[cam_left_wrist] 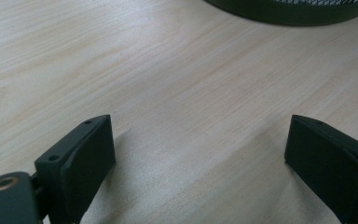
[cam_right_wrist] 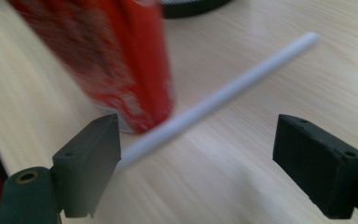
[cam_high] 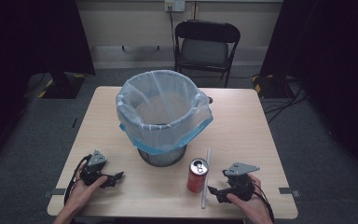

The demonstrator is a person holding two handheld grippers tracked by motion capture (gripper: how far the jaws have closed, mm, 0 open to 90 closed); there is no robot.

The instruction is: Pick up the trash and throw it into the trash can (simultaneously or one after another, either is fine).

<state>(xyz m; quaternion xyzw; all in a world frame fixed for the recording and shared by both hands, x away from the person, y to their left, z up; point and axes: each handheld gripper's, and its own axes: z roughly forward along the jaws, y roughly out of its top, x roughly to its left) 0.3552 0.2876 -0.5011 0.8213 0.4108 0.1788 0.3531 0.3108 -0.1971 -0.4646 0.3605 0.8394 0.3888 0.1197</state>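
Observation:
A red soda can stands upright on the wooden table, in front of a mesh bin lined with a clear and blue bag. A white straw lies flat just right of the can. My right gripper rests near the front edge and points left at the straw's near end. In the right gripper view its jaws stand open; the straw runs between them close to the left jaw, with the can just beyond. My left gripper sits at front left, open over bare wood.
The bin's dark base lies ahead of the left gripper. A black folding chair stands behind the table. A dark stand base sits on the floor at far left, and cables lie at far right.

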